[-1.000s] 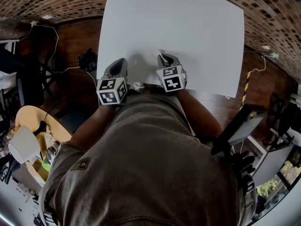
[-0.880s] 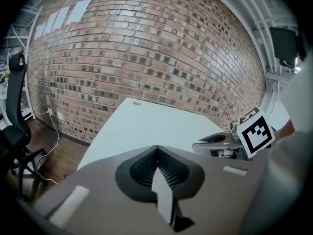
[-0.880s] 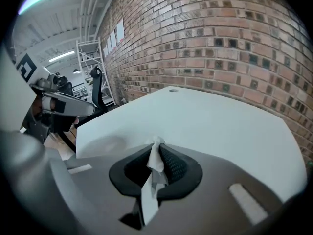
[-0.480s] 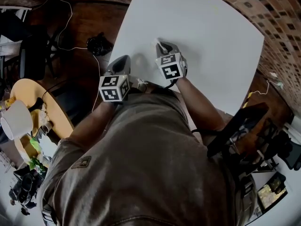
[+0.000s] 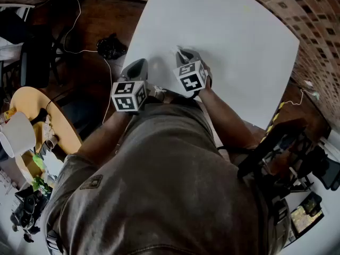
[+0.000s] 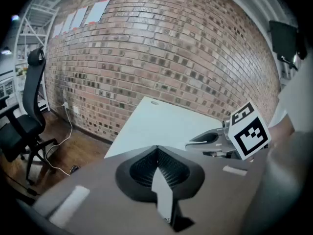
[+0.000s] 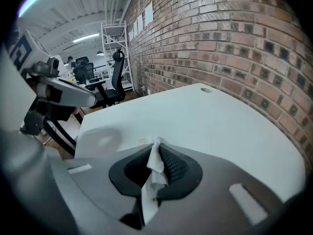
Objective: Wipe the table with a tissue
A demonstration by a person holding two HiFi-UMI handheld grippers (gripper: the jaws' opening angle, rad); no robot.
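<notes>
Your right tool (image 7: 156,148) is squeezed shut on the tissue (image 7: 154,166). The white tissue is pinched tight between its two sides. A small bit pokes out past the tips, low in the middle of the right gripper view. That bit is just above the counter (image 7: 210,116), or maybe on it. You cannot tell which from here.

Compared with half a second back, this tool is in almost the same spot. It sits a little above the middle of the head view, near the counter's close edge, and it is tipped a tiny bit more to one side. Compared with a full second back, the big change is the view itself. Your head is turned now, so the counter slants up toward the upper right of the frame. The tool itself is hardly any further along.

Your left tool (image 6: 156,153) is shut too, with nothing in it. In the head view it sits just left of the right tool, by the counter's near corner. It is also close to its spot of half a second back.

So the wipe looks like it is only just starting. The tissue is safe in the grip. Nearly all of the counter, stretching away to the upper right, seems yet to be wiped.
</notes>
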